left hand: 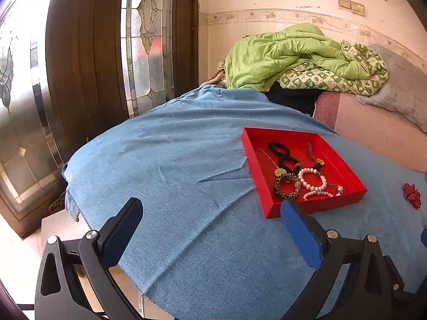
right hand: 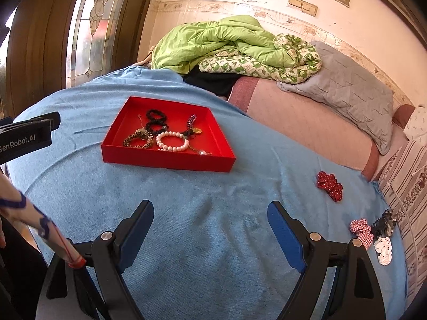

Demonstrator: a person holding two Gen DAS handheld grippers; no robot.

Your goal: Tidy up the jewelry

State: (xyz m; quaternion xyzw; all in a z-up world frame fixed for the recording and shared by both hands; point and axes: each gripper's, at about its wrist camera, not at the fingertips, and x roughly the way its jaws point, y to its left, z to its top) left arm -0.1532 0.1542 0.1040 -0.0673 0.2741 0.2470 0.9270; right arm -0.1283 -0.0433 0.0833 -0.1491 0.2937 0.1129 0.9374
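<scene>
Red tray (right hand: 170,158): sitting on the blue cloth (right hand: 213,226), with jewelry lying inside it.
Pearl bracelet (right hand: 172,141): lying in the tray, beside a leopard-print band (right hand: 138,140) and black hair ties (right hand: 156,120).
Red dotted scrunchie (right hand: 329,185): lying on the cloth, well apart from the tray.
Checked scrunchie (right hand: 361,232): lying near the cloth's edge, next to a dark hair clip (right hand: 385,222) and a white scrunchie (right hand: 383,250).
Left gripper (left hand: 210,218): fingers standing wide apart, holding nothing, hovering near the tray's corner.
Right gripper (right hand: 210,221): fingers standing wide apart, holding nothing, hovering over bare cloth.

Right tongs (right hand: 210,229) gape empty over blue cloth (right hand: 213,192), red tray (right hand: 165,160) beyond them.
</scene>
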